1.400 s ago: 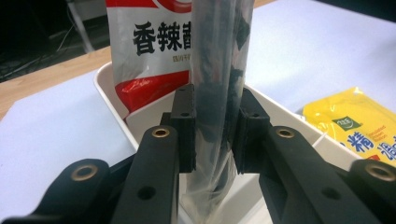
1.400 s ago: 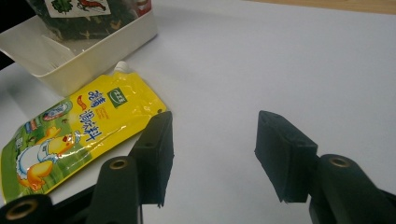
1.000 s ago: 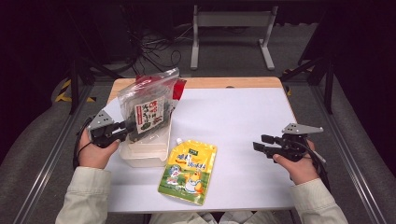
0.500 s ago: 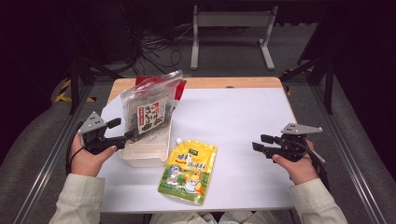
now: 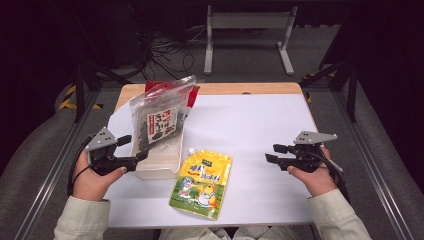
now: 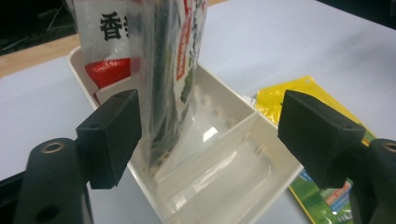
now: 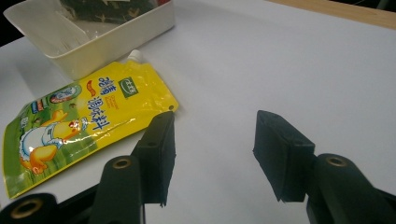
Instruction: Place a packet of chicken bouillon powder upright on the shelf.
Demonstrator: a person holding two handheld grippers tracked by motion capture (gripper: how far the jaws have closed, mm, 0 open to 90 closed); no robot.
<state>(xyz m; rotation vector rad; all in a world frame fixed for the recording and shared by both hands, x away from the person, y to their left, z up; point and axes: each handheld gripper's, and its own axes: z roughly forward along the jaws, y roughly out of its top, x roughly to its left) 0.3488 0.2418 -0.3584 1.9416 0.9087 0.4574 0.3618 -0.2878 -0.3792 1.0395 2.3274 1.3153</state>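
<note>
A clear bag of dark dried food (image 5: 162,117) (image 6: 170,70) stands upright in a cream divided bin (image 5: 159,167) (image 6: 243,154) at the table's left. Flat beside the bin lies a yellow spouted pouch (image 5: 202,182) (image 7: 79,123) with a duck drawing. My left gripper (image 5: 134,149) (image 6: 210,130) is open just left of the bin, with the bag's lower edge and the bin's wall in line between its jaws, touching neither pad. My right gripper (image 5: 272,153) (image 7: 212,149) is open over bare white table at the right, well apart from the pouch.
The white table top (image 5: 250,125) has a wooden strip (image 5: 240,89) along its far edge. A red packet (image 5: 191,95) (image 6: 109,74) stands behind the clear bag in the bin. Metal frame legs (image 5: 247,30) and cables lie on the floor beyond.
My left gripper has let go of the clear bag and drawn back to the left and toward me; the bag now stands by itself in the bin. The right gripper has stayed put.
</note>
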